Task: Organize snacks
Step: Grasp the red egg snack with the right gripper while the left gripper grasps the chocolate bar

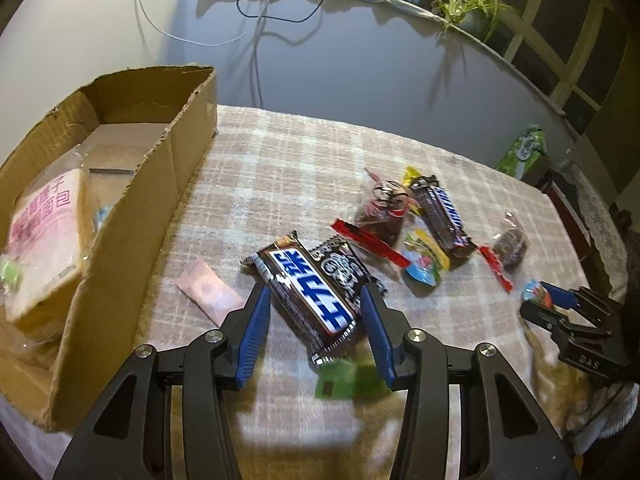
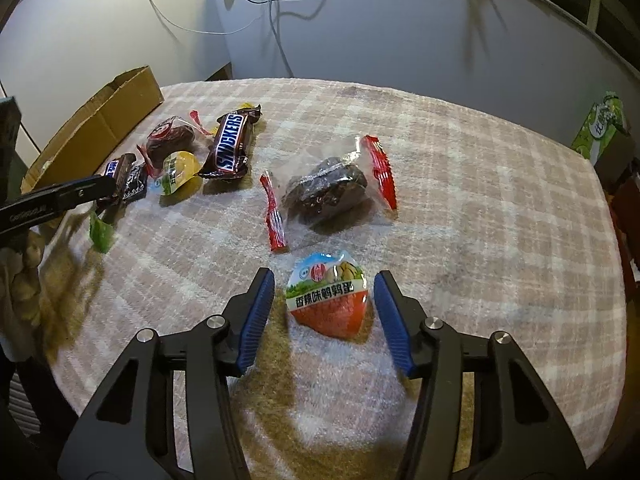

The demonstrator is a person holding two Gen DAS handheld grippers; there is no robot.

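Note:
A brown snack bar with a blue and white label [image 1: 308, 296] lies on the checked tablecloth [image 1: 280, 168]. My left gripper [image 1: 314, 292] is open and straddles it, with blue pads close on both sides. A black packet [image 1: 344, 268] lies against the bar. My right gripper [image 2: 324, 276] is open around an orange and white egg-shaped packet [image 2: 326, 300], with a gap on each side. A Snickers bar [image 2: 230, 146], two clear-wrapped dark cakes [image 2: 328, 188] [image 2: 170, 140] and a yellow packet [image 2: 180, 172] lie further back.
An open cardboard box [image 1: 132, 216] stands at the left with a bagged loaf [image 1: 44, 236] inside. A pink sachet [image 1: 208, 292] lies beside it, and a small green packet [image 1: 340, 376] lies under my left gripper. A green carton [image 2: 600, 128] stands at the table's right edge.

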